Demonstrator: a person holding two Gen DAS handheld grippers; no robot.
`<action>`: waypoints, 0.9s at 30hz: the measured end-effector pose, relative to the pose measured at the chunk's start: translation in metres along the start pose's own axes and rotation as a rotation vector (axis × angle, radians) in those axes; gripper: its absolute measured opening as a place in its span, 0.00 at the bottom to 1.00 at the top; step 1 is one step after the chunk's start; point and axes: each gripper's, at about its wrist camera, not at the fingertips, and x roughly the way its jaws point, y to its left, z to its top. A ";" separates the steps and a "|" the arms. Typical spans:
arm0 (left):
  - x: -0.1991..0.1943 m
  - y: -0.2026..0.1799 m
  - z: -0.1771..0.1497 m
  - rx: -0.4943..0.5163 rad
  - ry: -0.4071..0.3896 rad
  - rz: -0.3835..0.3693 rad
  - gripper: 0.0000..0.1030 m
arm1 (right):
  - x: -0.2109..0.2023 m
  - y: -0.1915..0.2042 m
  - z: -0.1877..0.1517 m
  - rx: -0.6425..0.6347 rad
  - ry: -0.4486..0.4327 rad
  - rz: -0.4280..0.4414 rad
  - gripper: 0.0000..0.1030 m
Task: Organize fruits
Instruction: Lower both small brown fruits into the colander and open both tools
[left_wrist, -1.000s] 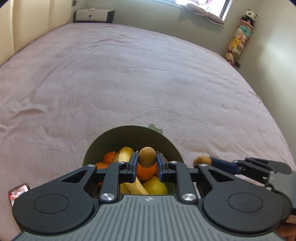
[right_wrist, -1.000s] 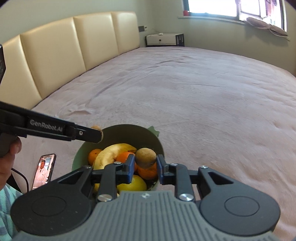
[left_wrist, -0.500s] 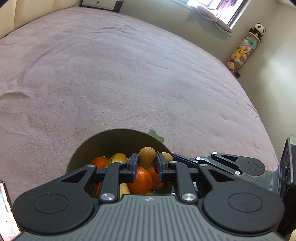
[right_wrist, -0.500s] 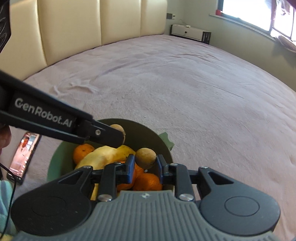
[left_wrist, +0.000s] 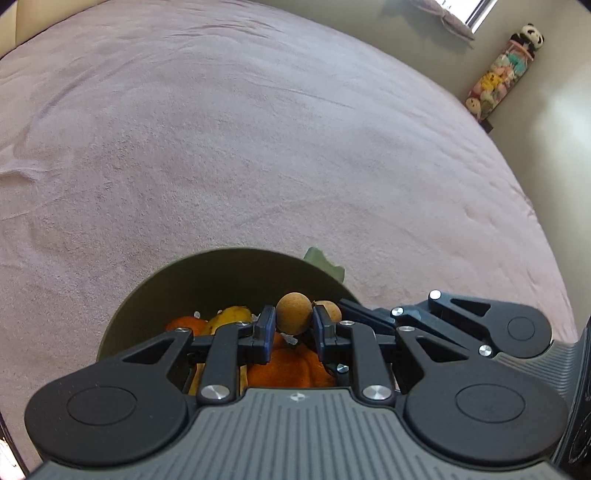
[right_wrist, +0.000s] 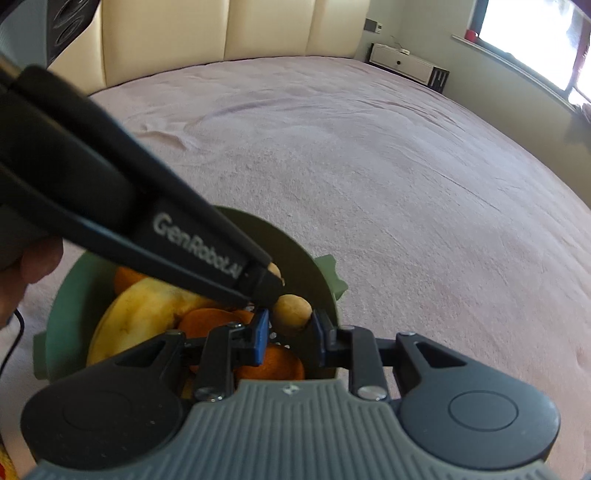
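At the lower centre of both views, a round green plastic bowl sits on the pink bedspread, holding oranges and a yellow banana. The left hand-held gripper is clenched on a small round brown fruit above the bowl. The right hand-held gripper grasps a second small brown fruit just beside it.

Bright daylight from an overexposed window washes the bed evenly. Fisheye bending curves every edge. The bowl's interior is shadowed; the nearer hand-held gripper body is blurred.
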 end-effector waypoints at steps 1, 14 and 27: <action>0.001 0.000 0.000 0.005 0.004 0.007 0.23 | 0.002 0.000 0.000 -0.004 0.004 0.002 0.21; 0.009 0.006 -0.003 -0.015 0.046 0.047 0.23 | 0.023 -0.002 0.010 -0.027 0.039 0.016 0.21; 0.005 0.004 -0.001 -0.019 0.041 0.056 0.37 | 0.014 0.006 0.016 -0.034 0.055 -0.003 0.24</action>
